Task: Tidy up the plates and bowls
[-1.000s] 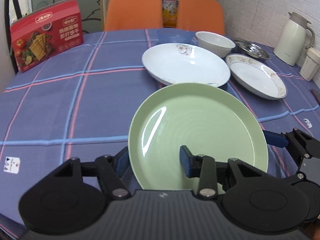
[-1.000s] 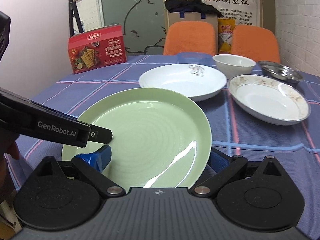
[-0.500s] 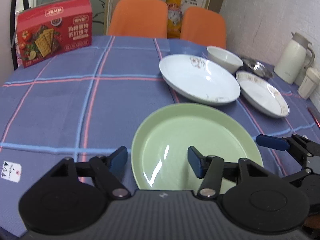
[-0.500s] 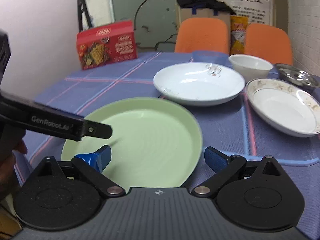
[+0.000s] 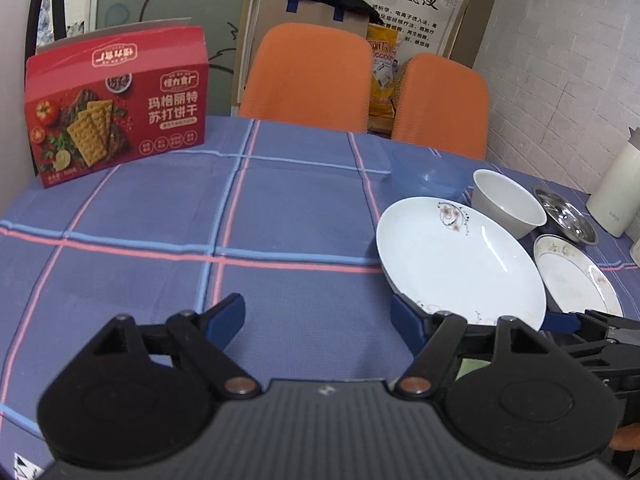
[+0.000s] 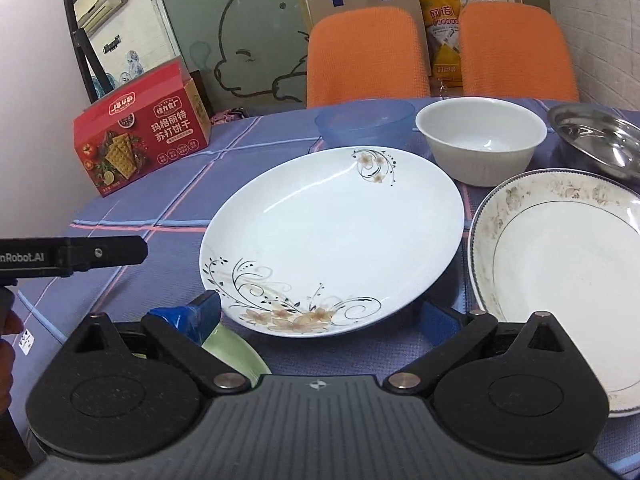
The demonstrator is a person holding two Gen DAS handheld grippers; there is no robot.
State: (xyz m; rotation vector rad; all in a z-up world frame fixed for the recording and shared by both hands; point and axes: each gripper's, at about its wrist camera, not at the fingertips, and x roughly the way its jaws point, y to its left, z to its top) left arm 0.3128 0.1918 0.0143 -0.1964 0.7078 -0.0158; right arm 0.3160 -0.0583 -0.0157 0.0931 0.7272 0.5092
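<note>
The white floral plate point(image 6: 332, 240) lies on the checked tablecloth directly ahead of my right gripper point(image 6: 322, 316), which is open with the plate's near rim between its fingertips, touching neither. Only a sliver of the green plate point(image 6: 236, 356) shows under its left finger. My left gripper point(image 5: 316, 320) is open over bare cloth, left of the floral plate point(image 5: 460, 256); a trace of green plate point(image 5: 468, 368) peeks out behind its right finger. Behind stand a white bowl point(image 6: 480, 140) and a blue bowl point(image 6: 364, 120). A gold-rimmed plate point(image 6: 560, 280) lies to the right.
A steel dish point(image 6: 596, 136) sits at the back right. A red cracker box point(image 5: 116, 108) stands at the far left, a white jug point(image 5: 616, 196) at the right edge. Two orange chairs point(image 5: 308, 72) back the table. A hand point(image 6: 6, 324) shows behind the left gripper.
Both grippers moved forward past the green plate, which filled the view before and now lies almost hidden beneath them. The floral plate is much nearer. The left jaws stand a little wider.
</note>
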